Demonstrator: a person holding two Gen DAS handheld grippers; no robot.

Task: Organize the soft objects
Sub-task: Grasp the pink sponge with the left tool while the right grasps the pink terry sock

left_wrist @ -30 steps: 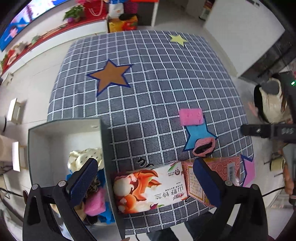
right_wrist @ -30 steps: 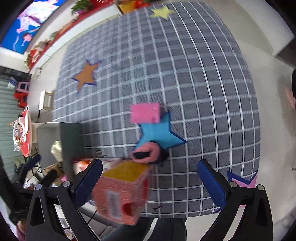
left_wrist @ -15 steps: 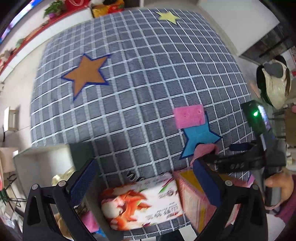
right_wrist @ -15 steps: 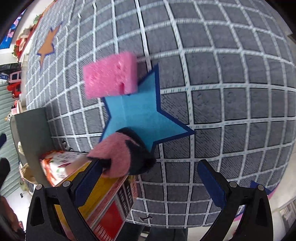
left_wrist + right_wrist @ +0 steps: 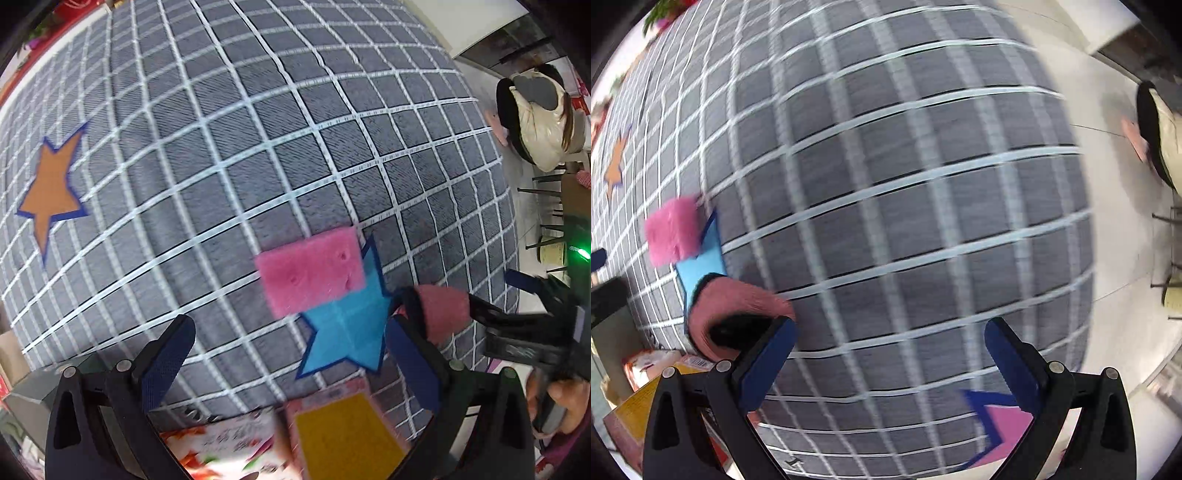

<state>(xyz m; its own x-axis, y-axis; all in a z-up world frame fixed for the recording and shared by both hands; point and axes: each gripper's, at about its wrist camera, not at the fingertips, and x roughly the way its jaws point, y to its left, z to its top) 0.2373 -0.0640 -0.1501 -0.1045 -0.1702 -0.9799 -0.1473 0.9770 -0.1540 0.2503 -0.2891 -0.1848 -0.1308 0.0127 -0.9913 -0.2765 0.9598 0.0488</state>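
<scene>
Left gripper (image 5: pixel 288 347): jaws spread wide, nothing between the pads, held low over the checked cloth (image 5: pixel 258 147). Its right finger sits over an arm of the blue star patch (image 5: pixel 347 339).

Right gripper (image 5: pixel 890 350): jaws also spread wide, holding nothing. View is motion-blurred. Its left finger (image 5: pixel 772 354) lies against or just in front of the pink sock (image 5: pixel 735 306); cannot tell whether it actually touches. From the left wrist view the sock (image 5: pixel 443 310) shows between the right gripper's dark fingers.

Sock: rolled, dark opening visible, at the right edge of the blue star. Pink sponge (image 5: pixel 310 273): flat on the cloth, one corner overlapping the star's upper arm, just beside the sock.

Near edge: a box with a yellow top (image 5: pixel 343 435), next to a tissue pack (image 5: pixel 218 454). Orange star patch (image 5: pixel 50 192) far left; pink star patch (image 5: pixel 1004 424) under the right gripper.
</scene>
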